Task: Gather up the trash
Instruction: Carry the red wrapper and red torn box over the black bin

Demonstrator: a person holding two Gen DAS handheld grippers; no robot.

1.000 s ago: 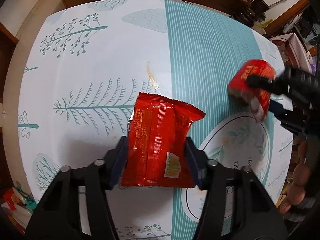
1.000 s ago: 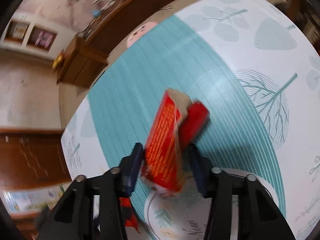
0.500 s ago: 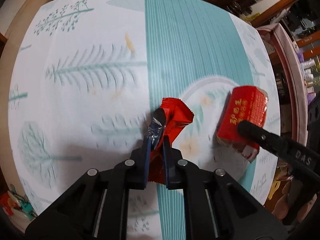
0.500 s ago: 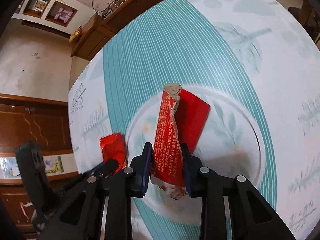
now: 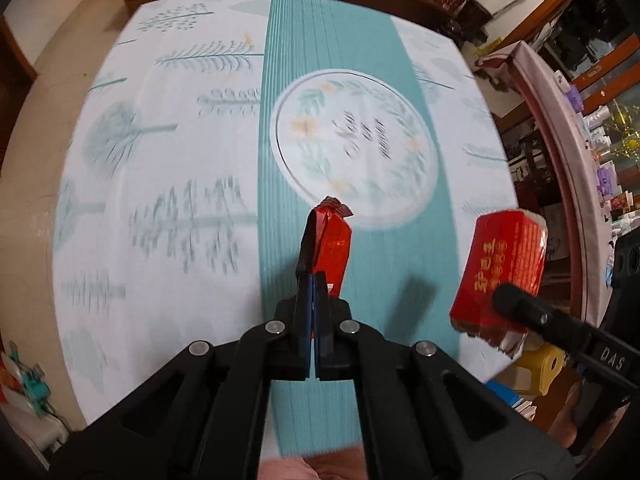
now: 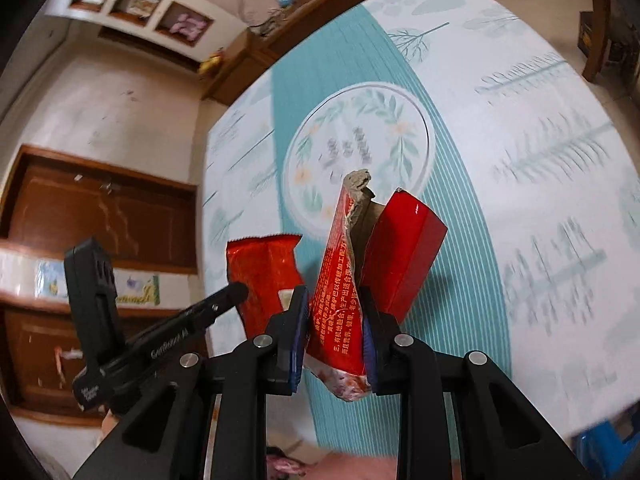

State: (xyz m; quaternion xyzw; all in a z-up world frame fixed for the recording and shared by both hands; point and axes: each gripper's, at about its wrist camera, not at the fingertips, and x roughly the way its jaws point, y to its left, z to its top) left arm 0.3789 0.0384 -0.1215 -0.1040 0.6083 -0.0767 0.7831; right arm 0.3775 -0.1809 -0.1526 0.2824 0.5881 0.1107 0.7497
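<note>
My left gripper (image 5: 314, 282) is shut on a red foil snack wrapper (image 5: 331, 240), pinched flat and standing up from the jaws above the table (image 5: 160, 200). My right gripper (image 6: 334, 314) is shut on a torn red cardboard box (image 6: 340, 264) with gold print, its ripped brown edge on top and a red flap splayed to the right. In the left wrist view the box (image 5: 504, 264) hangs at the right with one finger (image 5: 520, 310) of the right gripper across it. In the right wrist view the wrapper (image 6: 264, 268) and the left gripper (image 6: 236, 293) show at the left.
The table carries a white and teal cloth with a round floral print (image 5: 352, 156). A yellow stool (image 5: 540, 364) and a blue stool (image 6: 604, 444) stand off its near edge. Wooden cabinets (image 6: 100, 216) and crowded shelves (image 5: 600, 160) ring the room.
The left jaws closed on the wrapper and lifted it off the table. Both grippers rose and pulled back toward the near edge, each with its red item.
</note>
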